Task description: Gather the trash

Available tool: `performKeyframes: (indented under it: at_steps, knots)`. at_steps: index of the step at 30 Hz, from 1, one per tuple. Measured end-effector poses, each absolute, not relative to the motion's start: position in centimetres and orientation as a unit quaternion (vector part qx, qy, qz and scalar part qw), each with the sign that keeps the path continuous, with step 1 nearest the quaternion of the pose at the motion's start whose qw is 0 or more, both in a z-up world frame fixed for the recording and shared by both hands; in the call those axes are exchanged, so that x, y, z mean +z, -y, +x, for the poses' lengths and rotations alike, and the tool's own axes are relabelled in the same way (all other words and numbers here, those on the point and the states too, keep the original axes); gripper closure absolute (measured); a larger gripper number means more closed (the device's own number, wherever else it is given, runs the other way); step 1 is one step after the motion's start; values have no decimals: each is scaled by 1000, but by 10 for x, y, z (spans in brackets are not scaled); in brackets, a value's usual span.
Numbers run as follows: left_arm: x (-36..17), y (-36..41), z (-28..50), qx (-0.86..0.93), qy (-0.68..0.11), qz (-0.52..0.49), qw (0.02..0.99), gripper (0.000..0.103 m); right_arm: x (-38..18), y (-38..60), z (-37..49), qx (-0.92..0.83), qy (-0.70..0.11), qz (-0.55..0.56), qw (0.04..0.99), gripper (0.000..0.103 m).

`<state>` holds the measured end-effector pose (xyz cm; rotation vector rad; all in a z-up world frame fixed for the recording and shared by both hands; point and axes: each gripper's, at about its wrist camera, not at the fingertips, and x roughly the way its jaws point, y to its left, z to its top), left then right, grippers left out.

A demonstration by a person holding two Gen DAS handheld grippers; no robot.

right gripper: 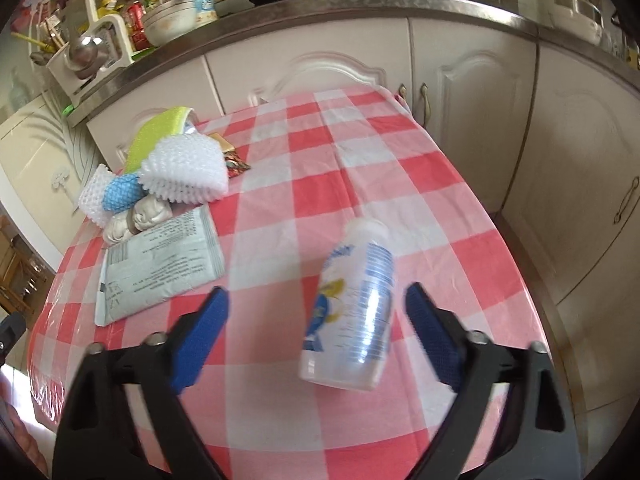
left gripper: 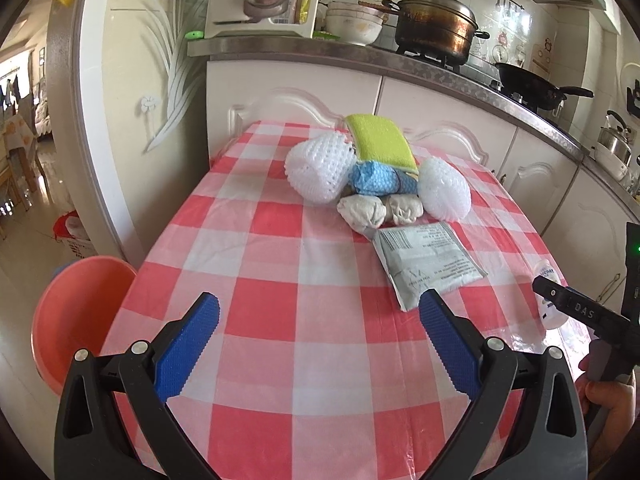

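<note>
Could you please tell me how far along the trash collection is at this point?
Nothing looks collected yet: the pink basin beside the table shows nothing inside. In hand: the right gripper is open around the small plastic bottle, its pads not pressing it. The left gripper is open and empty. Left: the foam nets, sponge, crumpled tissues and grey pouch.
</note>
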<state>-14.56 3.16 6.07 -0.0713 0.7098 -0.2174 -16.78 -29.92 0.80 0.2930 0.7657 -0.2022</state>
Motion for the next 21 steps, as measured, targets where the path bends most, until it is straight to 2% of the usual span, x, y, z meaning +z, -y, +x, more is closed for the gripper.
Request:
performKeyframes:
  at_steps: [4, 9, 21]
  knots:
    - [58, -26, -147, -116, -351, -32, 929, 5, 2, 307, -172, -96, -378, 154, 908, 32]
    - [59, -20, -152, -127, -347, -26, 929, 5, -4, 307, -172, -92, -388, 151, 904, 57]
    - [56, -12, -158, -139, -355, -16, 924, 5, 0, 269, -164, -51, -390, 120, 912, 58]
